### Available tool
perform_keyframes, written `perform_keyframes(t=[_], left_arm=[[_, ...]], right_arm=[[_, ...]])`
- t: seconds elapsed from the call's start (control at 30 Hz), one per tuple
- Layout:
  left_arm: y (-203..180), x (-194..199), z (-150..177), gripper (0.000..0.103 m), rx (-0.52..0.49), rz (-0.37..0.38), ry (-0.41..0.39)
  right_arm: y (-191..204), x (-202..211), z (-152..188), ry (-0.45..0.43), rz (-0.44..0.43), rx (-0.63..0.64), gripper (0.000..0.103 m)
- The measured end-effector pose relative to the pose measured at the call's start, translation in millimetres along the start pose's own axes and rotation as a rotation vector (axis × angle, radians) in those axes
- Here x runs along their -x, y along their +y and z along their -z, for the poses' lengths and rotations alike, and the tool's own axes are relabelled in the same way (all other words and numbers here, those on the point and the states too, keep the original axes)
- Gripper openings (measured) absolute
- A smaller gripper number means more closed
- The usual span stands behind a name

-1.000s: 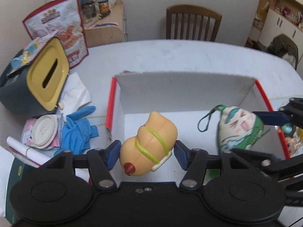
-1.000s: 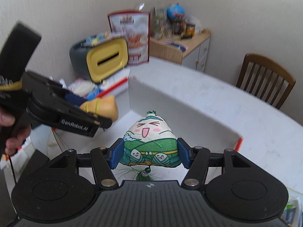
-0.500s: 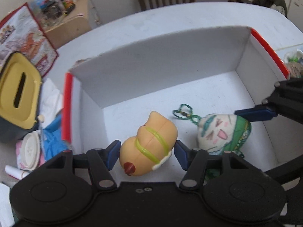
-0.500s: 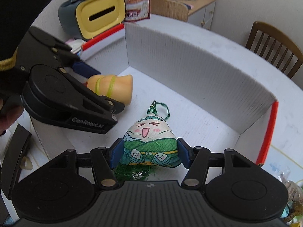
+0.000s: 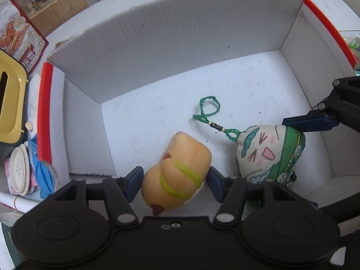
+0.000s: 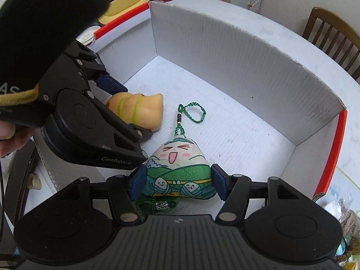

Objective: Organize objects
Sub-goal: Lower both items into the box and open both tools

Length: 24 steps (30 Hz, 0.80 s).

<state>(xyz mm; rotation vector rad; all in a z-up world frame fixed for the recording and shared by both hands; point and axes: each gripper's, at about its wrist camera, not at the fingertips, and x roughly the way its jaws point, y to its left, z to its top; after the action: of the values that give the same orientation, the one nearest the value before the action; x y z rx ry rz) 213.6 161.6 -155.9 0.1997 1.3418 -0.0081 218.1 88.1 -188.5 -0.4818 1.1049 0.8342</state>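
Observation:
A white corrugated box with red edge strips lies open on the table. My left gripper is shut on an orange squishy toy with green bands, low over the box floor near its left wall. My right gripper holds a green and cream plush dumpling with a smiling face. The plush rests on the box floor, its green cord loop lying flat. The right jaws are opening, the pads still touching the plush's sides. In the right wrist view the orange toy sits just left of the plush.
Left of the box stand a dark tissue holder with a yellow lid, a blue glove, a round white lid and a red snack bag. A wooden chair stands beyond the table. A hand grips the left tool.
Both grippers have sunk into the box with their toys. The plush has come down onto the box floor, its cord now flat. The left gripper has rolled a little.

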Motion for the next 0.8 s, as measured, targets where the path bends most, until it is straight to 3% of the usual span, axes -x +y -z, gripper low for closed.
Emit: perform_keyframes(t=[0.23, 0.4, 0.6, 0.8], left_arm=[[7, 2, 2, 0.069, 0.044, 0.046, 0.001], [9, 11, 10, 0.076, 0.064, 0.066, -0.029], [4, 35, 15, 0.089, 0.068, 0.052, -0.108], [2, 64, 20, 0.089, 0.105, 0.066, -0.200]], right_arm=[[-4, 1, 0, 0.026, 0.004, -0.010, 0.065], [-6, 11, 6, -0.007, 0.009, 0.009, 0.067], [-19, 34, 15, -0.062, -0.002, -0.010, 0.071], [-23, 63, 25, -0.141, -0.027, -0.022, 0.071]])
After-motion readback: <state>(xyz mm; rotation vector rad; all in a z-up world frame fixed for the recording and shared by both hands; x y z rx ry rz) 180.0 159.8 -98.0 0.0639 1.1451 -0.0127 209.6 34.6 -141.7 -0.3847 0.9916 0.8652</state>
